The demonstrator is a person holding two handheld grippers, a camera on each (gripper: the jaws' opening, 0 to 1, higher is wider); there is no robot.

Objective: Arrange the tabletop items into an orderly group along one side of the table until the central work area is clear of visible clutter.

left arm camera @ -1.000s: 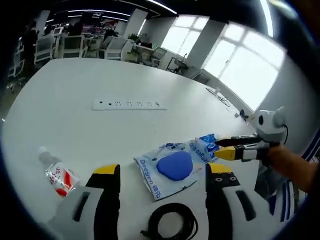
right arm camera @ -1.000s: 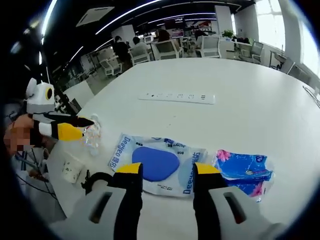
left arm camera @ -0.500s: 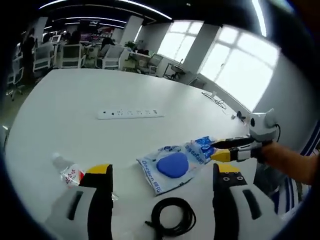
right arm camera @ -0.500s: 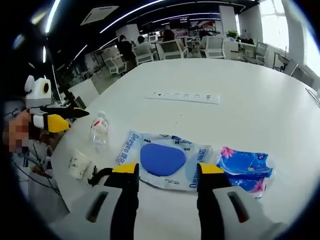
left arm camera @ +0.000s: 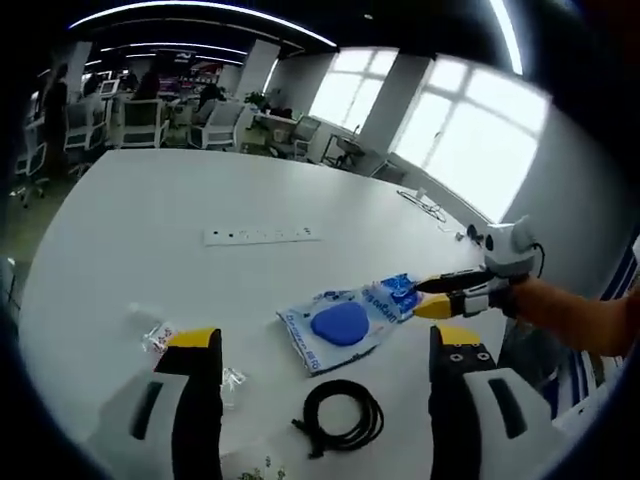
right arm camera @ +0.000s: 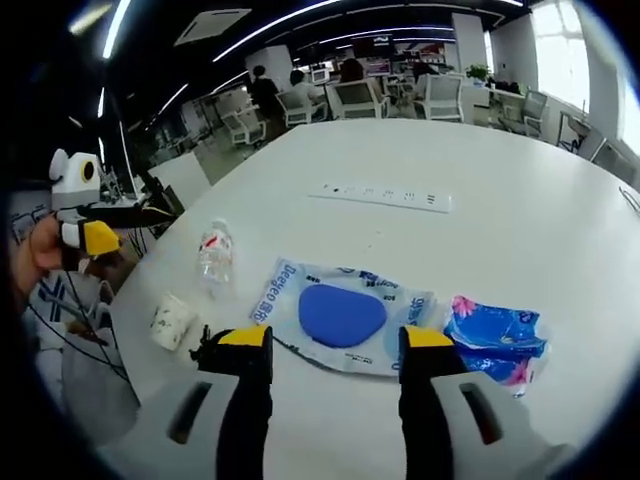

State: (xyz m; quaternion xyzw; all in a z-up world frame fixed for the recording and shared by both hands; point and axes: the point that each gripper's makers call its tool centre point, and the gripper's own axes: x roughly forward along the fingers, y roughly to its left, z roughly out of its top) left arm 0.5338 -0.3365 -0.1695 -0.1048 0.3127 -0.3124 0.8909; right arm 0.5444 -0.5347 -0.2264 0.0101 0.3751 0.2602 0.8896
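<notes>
Left gripper spread wide, holding nothing, above white tabletop; blue-and-white pouch ahead between its jaws; coiled black cable nearer, also between jaws; clear water bottle just beside left jaw tip; power strip well beyond.

Right gripper likewise spread, empty; pouch directly ahead of jaw tips; blue tissue pack just right of right jaw; water bottle upright ahead-left; paper cup on its side left of left jaw; cable touching left jaw tip in view; power strip far ahead.
</notes>
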